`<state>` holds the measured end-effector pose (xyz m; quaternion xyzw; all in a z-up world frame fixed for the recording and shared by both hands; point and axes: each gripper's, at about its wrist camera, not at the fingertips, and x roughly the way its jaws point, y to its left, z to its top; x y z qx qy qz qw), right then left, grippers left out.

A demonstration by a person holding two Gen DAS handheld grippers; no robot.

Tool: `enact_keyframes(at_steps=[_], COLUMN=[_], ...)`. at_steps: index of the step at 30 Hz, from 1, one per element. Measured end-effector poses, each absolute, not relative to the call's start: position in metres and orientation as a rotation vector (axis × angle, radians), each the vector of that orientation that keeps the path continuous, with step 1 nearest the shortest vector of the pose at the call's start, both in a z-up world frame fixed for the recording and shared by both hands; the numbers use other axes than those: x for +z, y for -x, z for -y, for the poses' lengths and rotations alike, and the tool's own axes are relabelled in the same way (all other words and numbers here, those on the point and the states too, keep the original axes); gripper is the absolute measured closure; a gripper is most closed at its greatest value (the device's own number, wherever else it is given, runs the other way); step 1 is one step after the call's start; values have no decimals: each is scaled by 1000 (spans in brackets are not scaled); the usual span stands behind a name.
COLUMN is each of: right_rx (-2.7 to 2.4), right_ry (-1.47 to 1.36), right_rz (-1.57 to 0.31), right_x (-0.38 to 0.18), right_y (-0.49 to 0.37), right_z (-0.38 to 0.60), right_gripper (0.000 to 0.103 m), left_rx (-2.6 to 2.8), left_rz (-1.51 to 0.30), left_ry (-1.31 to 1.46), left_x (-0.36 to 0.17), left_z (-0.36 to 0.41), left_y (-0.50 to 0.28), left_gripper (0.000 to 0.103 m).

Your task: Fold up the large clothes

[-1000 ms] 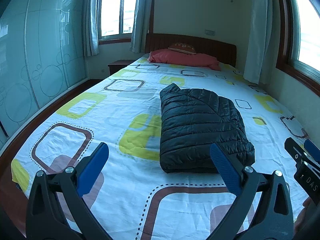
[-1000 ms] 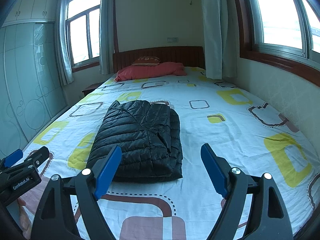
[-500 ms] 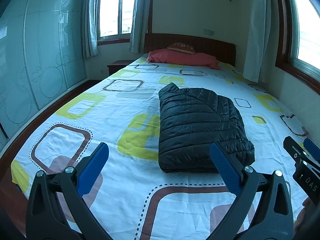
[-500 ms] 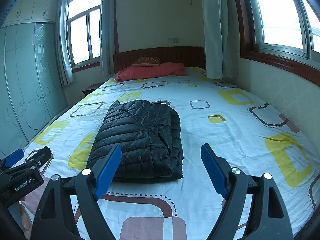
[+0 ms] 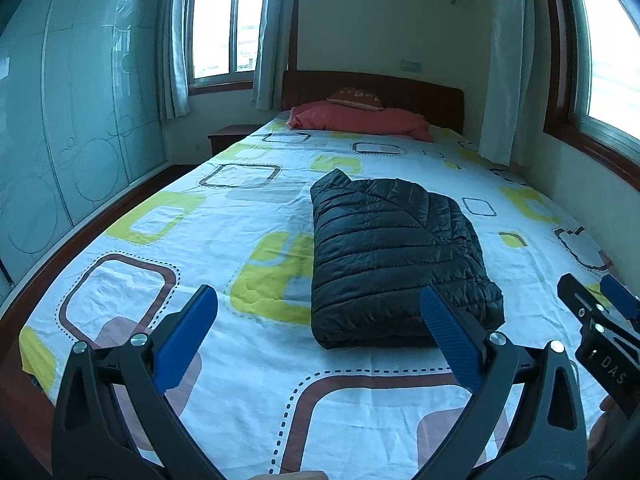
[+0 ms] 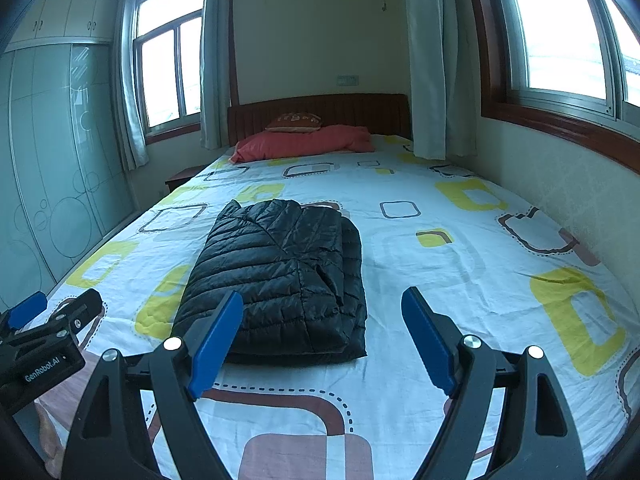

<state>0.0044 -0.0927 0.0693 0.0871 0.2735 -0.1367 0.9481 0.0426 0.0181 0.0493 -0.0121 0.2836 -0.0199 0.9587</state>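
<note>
Black quilted puffer jacket [image 5: 392, 256] lies folded flat mid-bed.

Daylight came in through two windows — the far window [image 5: 218, 28] behind the curtains and the side window [image 6: 568, 32] on the right, which was blown out to plain white. The room looked evenly lit with a cool bluish cast. The wardrobe doors [image 5: 60, 120] carried faint reflections. Fisheye bending curved the walls and bed [image 6: 480, 248] edges, and the corners darkened to black — perhaps lens vignetting. Focus stayed sharp; shadows were soft.
</note>
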Motion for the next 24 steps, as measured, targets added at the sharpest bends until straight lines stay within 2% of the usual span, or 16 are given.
enact_keyframes(at_steps=[19,24], right_rx=[-272,-282], right_ry=[-181,-196], right_rz=[-574,-593], right_x=[60,48], right_y=[-10,-15], right_z=[96,106], right_gripper=[22,22], left_rx=[-40,-24], left_rz=[-542,-585], left_ry=[-12,-1], left_x=[40,26], left_z=[-8,-13], left_y=[-44,-59], left_gripper=[2,2])
